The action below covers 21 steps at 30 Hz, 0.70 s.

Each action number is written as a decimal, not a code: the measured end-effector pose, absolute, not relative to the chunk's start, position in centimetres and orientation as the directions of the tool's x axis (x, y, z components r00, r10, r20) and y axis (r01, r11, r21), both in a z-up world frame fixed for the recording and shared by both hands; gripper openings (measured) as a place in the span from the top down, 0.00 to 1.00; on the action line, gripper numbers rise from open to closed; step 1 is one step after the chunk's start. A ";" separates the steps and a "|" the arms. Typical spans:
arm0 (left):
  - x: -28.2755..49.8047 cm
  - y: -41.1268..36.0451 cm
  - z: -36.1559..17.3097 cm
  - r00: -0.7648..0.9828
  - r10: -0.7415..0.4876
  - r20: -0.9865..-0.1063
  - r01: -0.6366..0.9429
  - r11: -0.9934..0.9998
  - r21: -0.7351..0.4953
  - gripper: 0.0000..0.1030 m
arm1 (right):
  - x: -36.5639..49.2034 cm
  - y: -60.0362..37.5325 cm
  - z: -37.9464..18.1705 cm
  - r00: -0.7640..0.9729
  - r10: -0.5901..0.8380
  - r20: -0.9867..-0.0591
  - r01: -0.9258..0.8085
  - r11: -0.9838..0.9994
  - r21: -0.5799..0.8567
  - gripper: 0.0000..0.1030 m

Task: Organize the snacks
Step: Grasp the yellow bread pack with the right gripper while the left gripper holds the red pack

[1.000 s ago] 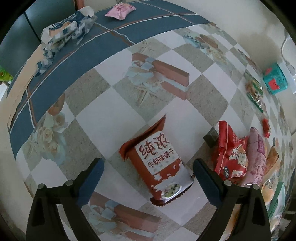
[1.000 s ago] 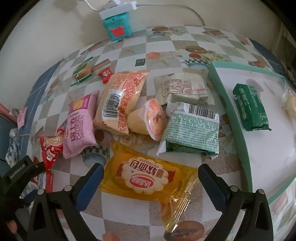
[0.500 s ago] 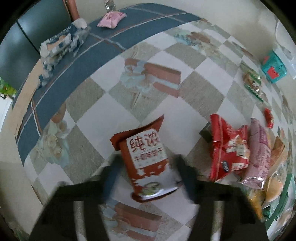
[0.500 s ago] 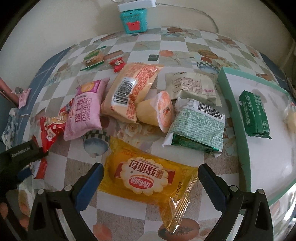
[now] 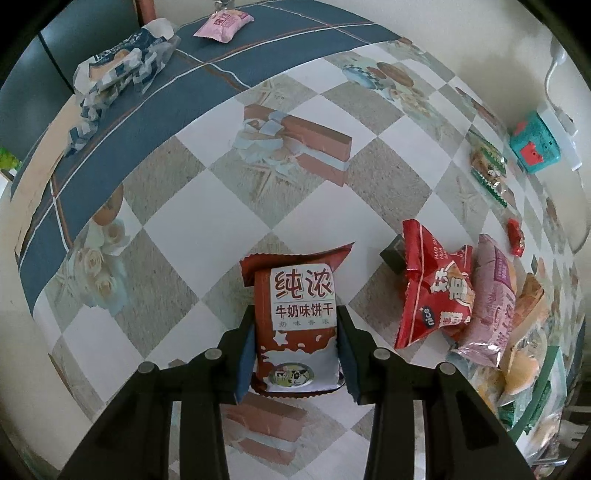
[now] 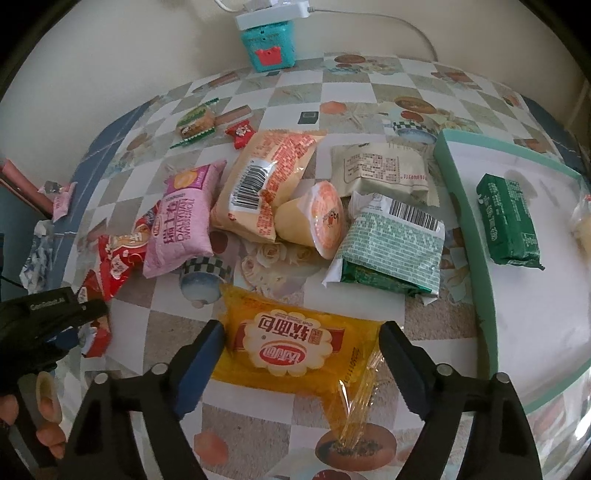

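My left gripper is shut on a brown milk biscuit packet, its pads pressed on both sides of the packet on the checkered tablecloth. My right gripper is open, its jaws on either side of a yellow soft bread packet without touching it. A pile of snacks lies behind it: a pink packet, an orange packet, a green-white packet and a beige packet. A green packet lies in the teal-rimmed tray.
A red packet and the pink packet lie right of the left gripper. A teal box stands by the wall. A blue-white wrapper and small pink packet lie at the far table edge.
My left gripper has moved forward and closed on the brown biscuit packet. My right gripper has moved closer over the yellow packet and narrowed somewhat, still open.
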<state>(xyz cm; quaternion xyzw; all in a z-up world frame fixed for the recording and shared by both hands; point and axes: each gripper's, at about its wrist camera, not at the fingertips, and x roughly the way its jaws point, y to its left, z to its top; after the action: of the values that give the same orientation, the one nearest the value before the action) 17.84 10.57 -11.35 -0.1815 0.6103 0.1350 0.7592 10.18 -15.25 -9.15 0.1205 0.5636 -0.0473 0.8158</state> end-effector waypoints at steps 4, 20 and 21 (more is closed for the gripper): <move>17.7 10.9 -10.8 0.231 -0.021 -0.973 -0.427 0.896 -0.121 0.60 | 10.0 -15.5 -8.9 0.363 0.082 -0.928 0.211 0.963 0.168 0.21; 15.2 10.3 -6.1 0.330 0.005 -0.944 -0.415 0.899 -0.141 0.60 | 9.3 -17.3 -5.7 0.434 0.159 -0.887 0.208 0.940 0.270 0.26; 15.1 10.2 -6.0 0.333 0.005 -0.943 -0.413 0.900 -0.141 0.60 | 9.2 -17.5 -5.6 0.436 0.163 -0.885 0.210 0.938 0.277 0.26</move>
<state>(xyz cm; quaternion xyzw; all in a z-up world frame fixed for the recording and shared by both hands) 15.14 10.17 -5.98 -0.1813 0.5626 0.1314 0.7959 9.24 -17.50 -5.62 0.1761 0.5306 -0.0142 0.8290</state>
